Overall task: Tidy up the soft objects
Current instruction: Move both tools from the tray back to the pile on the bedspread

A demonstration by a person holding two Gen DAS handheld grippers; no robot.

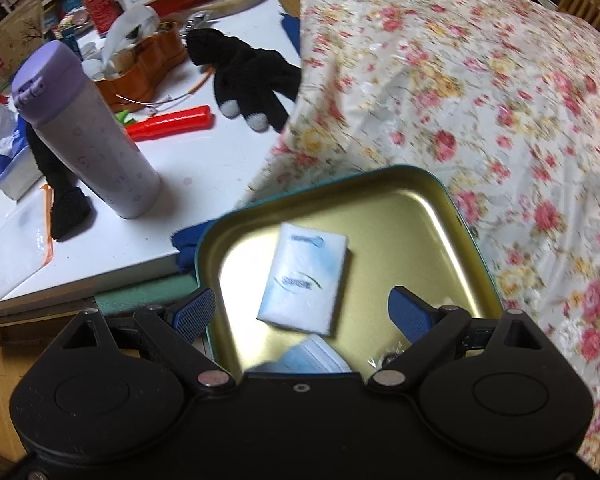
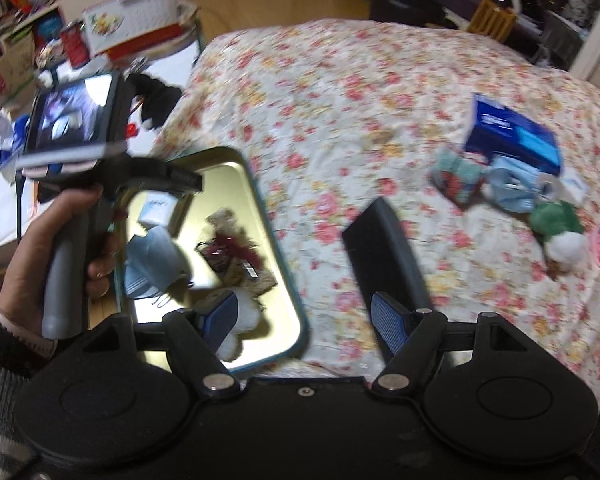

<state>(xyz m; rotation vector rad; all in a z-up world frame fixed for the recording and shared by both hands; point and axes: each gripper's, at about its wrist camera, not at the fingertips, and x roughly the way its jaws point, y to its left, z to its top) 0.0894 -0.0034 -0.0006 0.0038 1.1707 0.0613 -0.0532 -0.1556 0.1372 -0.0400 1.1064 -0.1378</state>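
Remaining soft items (face masks (image 2: 516, 190), green plush toy (image 2: 556, 224)) lay clustered on floral bed (image 2: 340, 120), up-right of right claw (image 2: 304, 322), open, empty. Left claw (image 1: 300, 312) open, empty, over tin (image 1: 440, 208) holding tissue pack (image 1: 304, 276). Right claw nearer.

A lived-in home bedroom: a bed under a floral bedspread (image 2: 360, 120), a cluttered white side table (image 1: 148, 184) beside it, wooden flooring (image 2: 260, 12) beyond.

My flowered bed (image 2: 340, 120) carries the open tin (image 2: 276, 240), a blue box (image 2: 512, 136) and soft toys (image 2: 556, 228). My bench (image 1: 188, 208) holds a purple bottle (image 1: 84, 132)
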